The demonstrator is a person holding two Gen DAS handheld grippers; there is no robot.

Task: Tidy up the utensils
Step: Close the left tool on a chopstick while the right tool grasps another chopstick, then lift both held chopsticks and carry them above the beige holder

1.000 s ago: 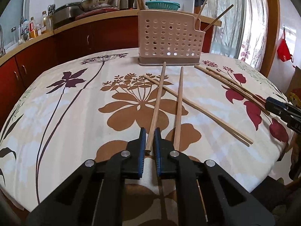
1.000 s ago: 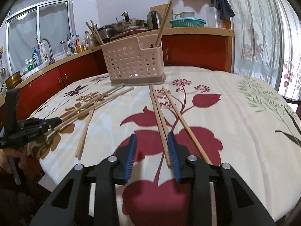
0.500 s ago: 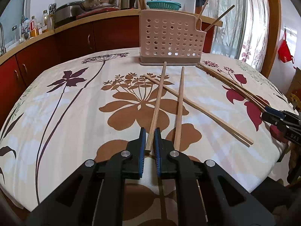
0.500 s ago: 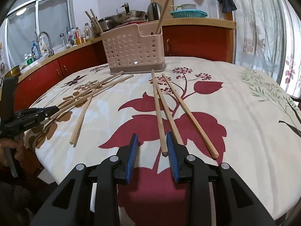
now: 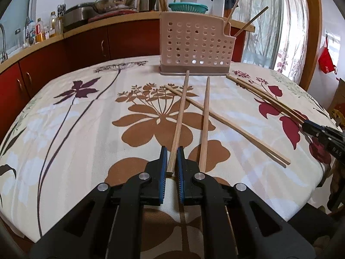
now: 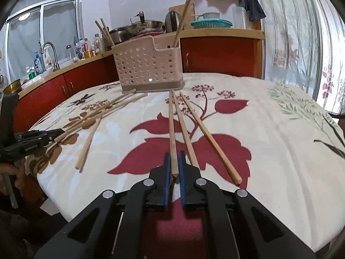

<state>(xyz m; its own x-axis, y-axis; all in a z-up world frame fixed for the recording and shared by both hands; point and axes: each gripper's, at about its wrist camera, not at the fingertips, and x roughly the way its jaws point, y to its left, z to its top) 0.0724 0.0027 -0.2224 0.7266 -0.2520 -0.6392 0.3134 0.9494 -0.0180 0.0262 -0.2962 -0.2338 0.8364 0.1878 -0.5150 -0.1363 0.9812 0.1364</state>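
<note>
Two grippers, each clamped on the near end of one wooden chopstick. Left gripper (image 5: 171, 164): blue pads pressed against both sides of a chopstick (image 5: 180, 116) that lies on the flowered tablecloth (image 5: 75, 129) and points toward the perforated pink utensil holder (image 5: 194, 45), far tip just before the holder's brown base. Just beside it on the right, a second loose chopstick (image 5: 204, 120), nearly parallel; crossing under both, a thin pair (image 5: 228, 123) running diagonally to the right table edge. Further right, more chopsticks (image 5: 267, 99) leading to the black tip of the other gripper at the frame edge. Right gripper (image 6: 174, 168): jaws closing, nearly together, pads touching a chopstick (image 6: 172, 129) resting on the red leaf print. Right of it, two free chopsticks, one (image 6: 184, 127) close and partly hidden behind the right finger, one (image 6: 209, 136) a bit apart. At far left in the right wrist view, the left gripper again, with a hand (image 6: 15, 172) below it, beside a loose bundle of sticks. Several chopsticks (image 6: 183, 19) already upright in the holder, leaning. Behind the table, red cabinets (image 5: 86, 45), with pots and bottles on the counter.
</note>
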